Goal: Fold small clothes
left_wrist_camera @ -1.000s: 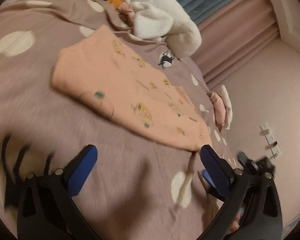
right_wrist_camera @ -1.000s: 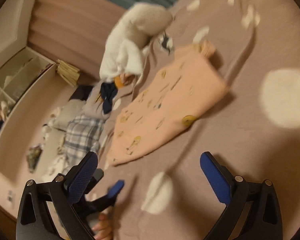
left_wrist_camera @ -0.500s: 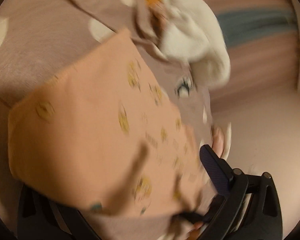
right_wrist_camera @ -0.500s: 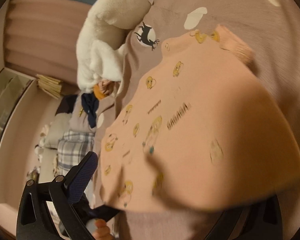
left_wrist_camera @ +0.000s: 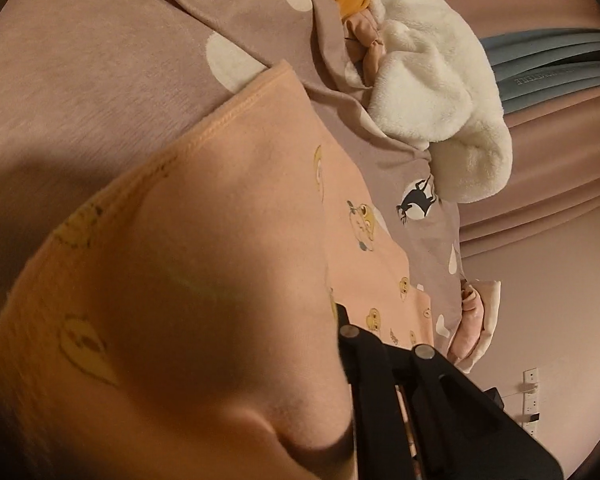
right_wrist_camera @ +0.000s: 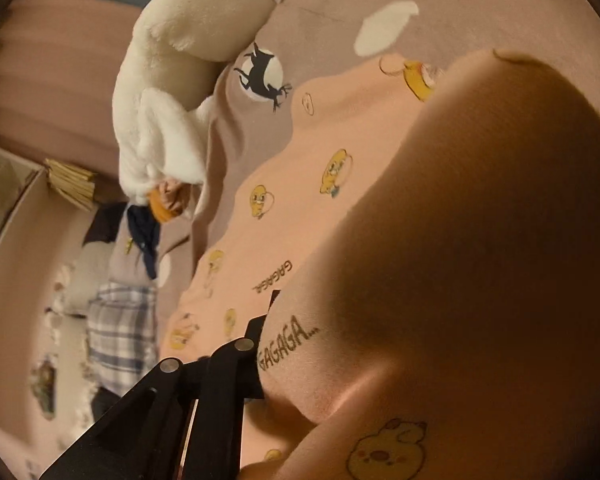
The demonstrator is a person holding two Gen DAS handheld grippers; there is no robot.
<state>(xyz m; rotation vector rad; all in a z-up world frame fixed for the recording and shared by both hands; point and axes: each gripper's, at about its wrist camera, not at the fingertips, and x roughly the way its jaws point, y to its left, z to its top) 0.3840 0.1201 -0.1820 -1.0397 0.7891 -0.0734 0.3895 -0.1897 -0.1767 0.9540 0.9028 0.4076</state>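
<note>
Both tools — once wide — now closing on peach garment (left_wrist_camera: 220, 280) (bunched).

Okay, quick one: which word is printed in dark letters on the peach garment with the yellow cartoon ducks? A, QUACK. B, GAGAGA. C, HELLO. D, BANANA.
B: the right wrist view shows "GAGAGA" printed on the peach garment, once on the raised fold near the gripper and once on the flat part lying on the bedspread.

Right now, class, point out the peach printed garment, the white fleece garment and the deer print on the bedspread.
peach printed garment (right_wrist_camera: 300, 184), right wrist view, flat middle
white fleece garment (left_wrist_camera: 432, 92), left wrist view, fluffy middle
deer print (right_wrist_camera: 265, 72), right wrist view, deer's body
</note>
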